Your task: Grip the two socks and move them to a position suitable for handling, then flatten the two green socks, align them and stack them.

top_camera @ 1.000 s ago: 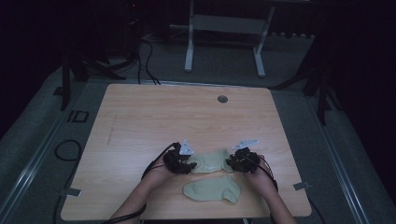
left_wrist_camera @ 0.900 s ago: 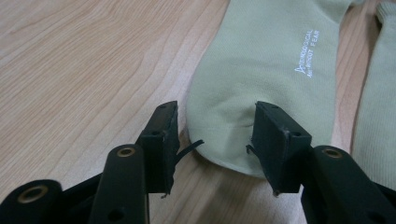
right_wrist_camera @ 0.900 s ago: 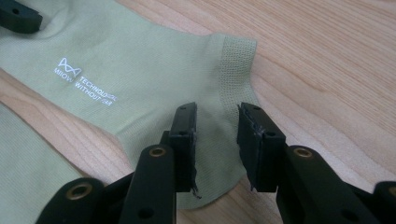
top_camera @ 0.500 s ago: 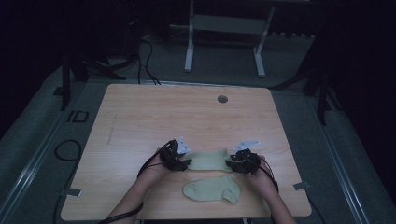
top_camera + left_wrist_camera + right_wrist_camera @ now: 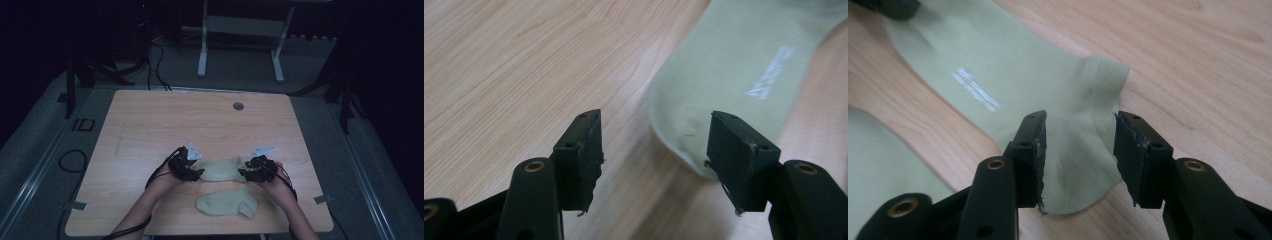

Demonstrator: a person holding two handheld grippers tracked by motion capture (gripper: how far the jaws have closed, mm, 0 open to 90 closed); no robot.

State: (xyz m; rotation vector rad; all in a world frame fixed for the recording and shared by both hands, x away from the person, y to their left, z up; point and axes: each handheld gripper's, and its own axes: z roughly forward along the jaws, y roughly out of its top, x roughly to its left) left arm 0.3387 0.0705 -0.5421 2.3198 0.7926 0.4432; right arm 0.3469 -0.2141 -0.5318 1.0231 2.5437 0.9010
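Two pale green socks lie on the wooden table (image 5: 150,125). The farther sock (image 5: 222,169) stretches flat between my two grippers. My left gripper (image 5: 198,173) is open at its toe end (image 5: 684,135), the toe lying between the jaws near the right one. My right gripper (image 5: 243,174) is open over the cuff end (image 5: 1083,150), with the ribbed cuff lying flat between its jaws. White print (image 5: 975,89) marks this sock's sole. The second sock (image 5: 227,203) lies nearer the front edge, apart from both grippers.
A round grommet (image 5: 238,106) sits near the table's far edge. Bare wood spreads over the far and left parts of the table. Beyond the table stand a white desk frame (image 5: 240,45) and floor cables (image 5: 155,55).
Both grippers have moved slightly apart and away from me, to the two ends of the farther sock, which now lies flatter and more stretched out. The nearer sock has not moved.
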